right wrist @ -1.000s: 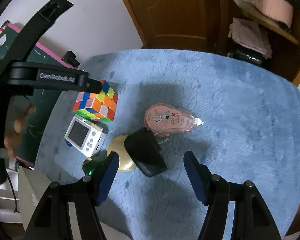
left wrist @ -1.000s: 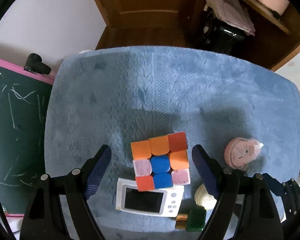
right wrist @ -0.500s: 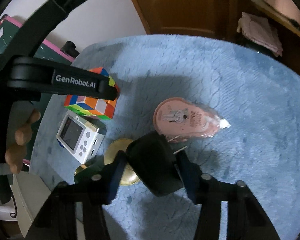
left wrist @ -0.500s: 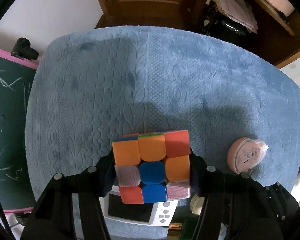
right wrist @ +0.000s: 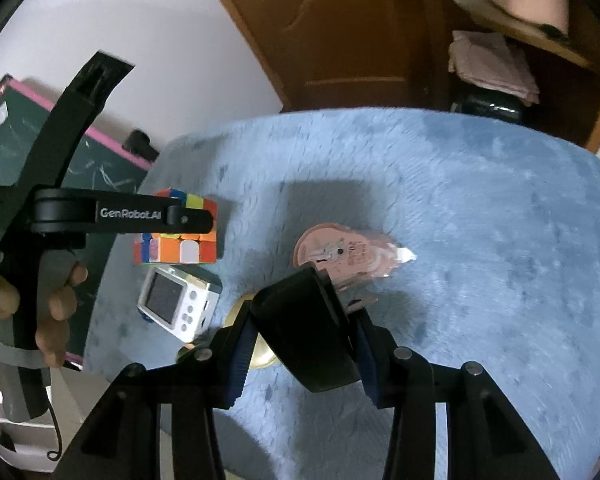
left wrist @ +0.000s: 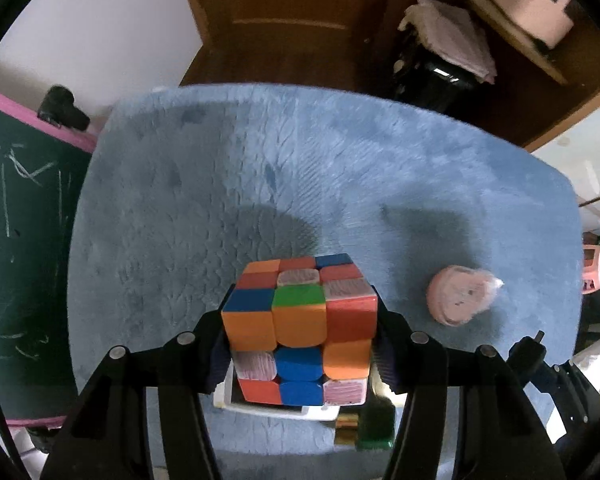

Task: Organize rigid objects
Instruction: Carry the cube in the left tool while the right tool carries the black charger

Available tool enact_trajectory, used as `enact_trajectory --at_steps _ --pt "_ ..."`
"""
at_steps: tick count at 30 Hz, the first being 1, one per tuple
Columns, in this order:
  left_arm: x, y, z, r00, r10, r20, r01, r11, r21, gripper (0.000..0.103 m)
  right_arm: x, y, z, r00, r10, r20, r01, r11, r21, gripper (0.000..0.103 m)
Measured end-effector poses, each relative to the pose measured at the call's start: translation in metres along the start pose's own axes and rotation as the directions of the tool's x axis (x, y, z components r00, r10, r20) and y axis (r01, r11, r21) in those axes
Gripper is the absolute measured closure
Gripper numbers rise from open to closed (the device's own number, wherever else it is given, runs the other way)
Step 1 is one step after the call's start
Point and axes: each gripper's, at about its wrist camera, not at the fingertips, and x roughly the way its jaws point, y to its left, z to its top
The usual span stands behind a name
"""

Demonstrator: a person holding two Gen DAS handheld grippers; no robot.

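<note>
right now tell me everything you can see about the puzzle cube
The puzzle cube is a scrambled three-by-three with glossy plastic tiles in orange, red, blue, green, yellow and worn white. The left claw grips it by two opposite sides, its jaws still closing on it, and it looks lifted just above the white handheld game on the blue plush mat.

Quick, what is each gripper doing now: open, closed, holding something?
Left gripper: closing on the puzzle cube.
Right gripper: closing on the black block.
</note>
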Motion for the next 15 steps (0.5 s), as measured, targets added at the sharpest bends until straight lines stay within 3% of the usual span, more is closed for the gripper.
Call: enact_trajectory --at_steps 9,15 --pt "-0.077 0.006 -0.028 0.991 -0.063 0.116 0.053 0.994 0.092 0.042 -0.067 0.012 -0.029 0.994 -0.048 0.095 0.046 0.999 0.021 0.057" --pt "-0.141 0.014 -0.07 0.971 -0.138 0.197 0.1 0.976 0.191 0.042 -0.122 0.03 -0.066 0.981 -0.075 0.18 0.062 0.995 0.076 0.057"
